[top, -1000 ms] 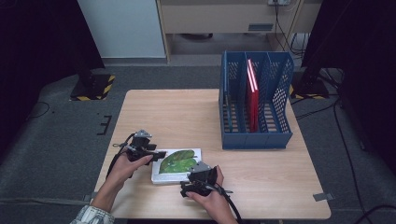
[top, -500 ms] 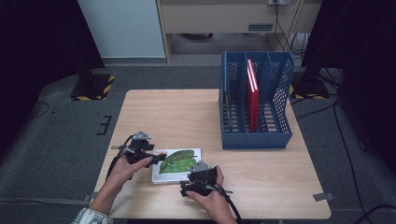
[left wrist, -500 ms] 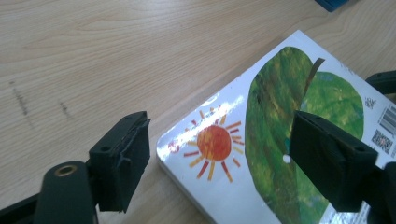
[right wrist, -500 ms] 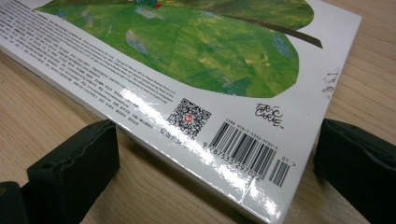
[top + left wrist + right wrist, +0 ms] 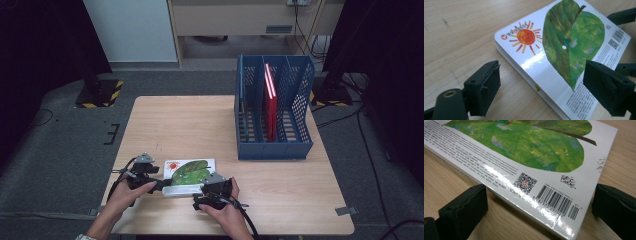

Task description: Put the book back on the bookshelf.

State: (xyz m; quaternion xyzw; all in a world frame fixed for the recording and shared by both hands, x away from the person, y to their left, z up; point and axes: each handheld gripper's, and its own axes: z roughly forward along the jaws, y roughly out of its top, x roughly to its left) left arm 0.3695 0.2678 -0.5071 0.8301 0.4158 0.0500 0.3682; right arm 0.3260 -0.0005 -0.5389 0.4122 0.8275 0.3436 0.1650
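Progress is judged early: the board book (image 5: 190,171) lies flat on the tabletop (image 5: 200,125) near its front edge, not yet lifted, and the blue file rack (image 5: 274,115) stands well apart toward the far right with a red book (image 5: 270,100) upright in one middle compartment. If the rack is the destination, gripping, lifting, turning upright and inserting all appear to remain.

The left gripper (image 5: 161,183) sits at the book's left end. Its fingers (image 5: 484,87) have just been opening and stand wide, one pad over bare wood left of the book, the other over the cover's lower corner. Neither pad presses on the book, so nothing is held.

The right gripper (image 5: 202,192) sits at the book's near right corner. Its fingers (image 5: 464,207) are spread to either side of the barcode corner, with visible gaps to the book's edges; no grip is made.

Book condition and appearance:
- Thick, stiff pages; white glossy cover reflecting the overhead light.
- Large green leaf across the cover, with a small hole in it.
- Red-orange sun near one corner.
- Barcode, QR code and small print along one edge.
- The rigid body should suit an edge grip, though the gloss may let pads slip.
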